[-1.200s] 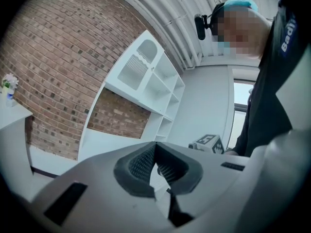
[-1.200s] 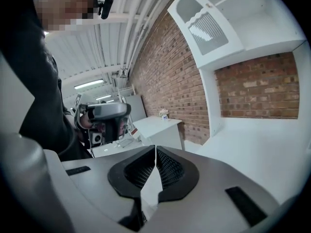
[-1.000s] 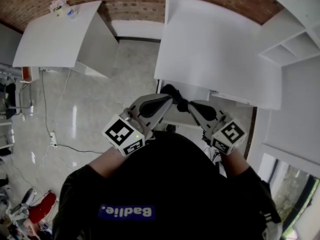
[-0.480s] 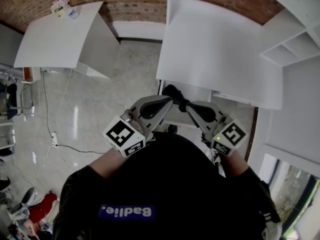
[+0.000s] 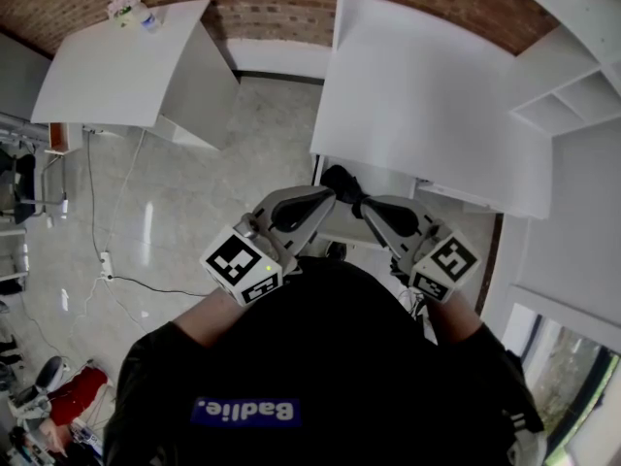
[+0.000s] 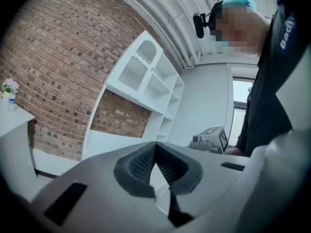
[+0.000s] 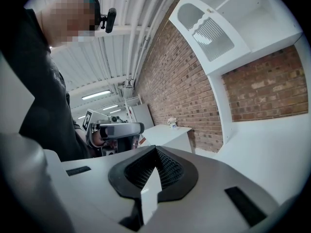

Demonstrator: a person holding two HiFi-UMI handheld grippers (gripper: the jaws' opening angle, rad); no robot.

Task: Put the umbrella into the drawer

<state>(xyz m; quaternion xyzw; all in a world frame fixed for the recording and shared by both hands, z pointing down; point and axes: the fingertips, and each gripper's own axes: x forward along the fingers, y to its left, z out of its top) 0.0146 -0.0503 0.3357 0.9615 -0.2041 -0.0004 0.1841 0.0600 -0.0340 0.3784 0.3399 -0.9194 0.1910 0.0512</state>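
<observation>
No umbrella shows in any view. In the head view my left gripper (image 5: 333,184) and right gripper (image 5: 357,202) are held close together in front of the person's chest, tips almost touching, at the near edge of a white cabinet (image 5: 427,105). Both are shut with nothing between the pads. In the left gripper view the left gripper (image 6: 155,148) has its dark ribbed pads meeting at the tip, and the right gripper's marker cube (image 6: 212,137) shows beyond. The right gripper view shows the right gripper (image 7: 155,152) shut too, with the left gripper's body (image 7: 115,130) behind it. I cannot make out a drawer.
A white table (image 5: 116,66) with a small flower pot (image 5: 126,6) stands at the far left against the brick wall. White open shelves (image 5: 572,95) run along the right. A power strip and cable (image 5: 105,268) lie on the pale floor at the left.
The head camera has shifted slightly. Both grippers stay shut, close together, in nearly the same place.
</observation>
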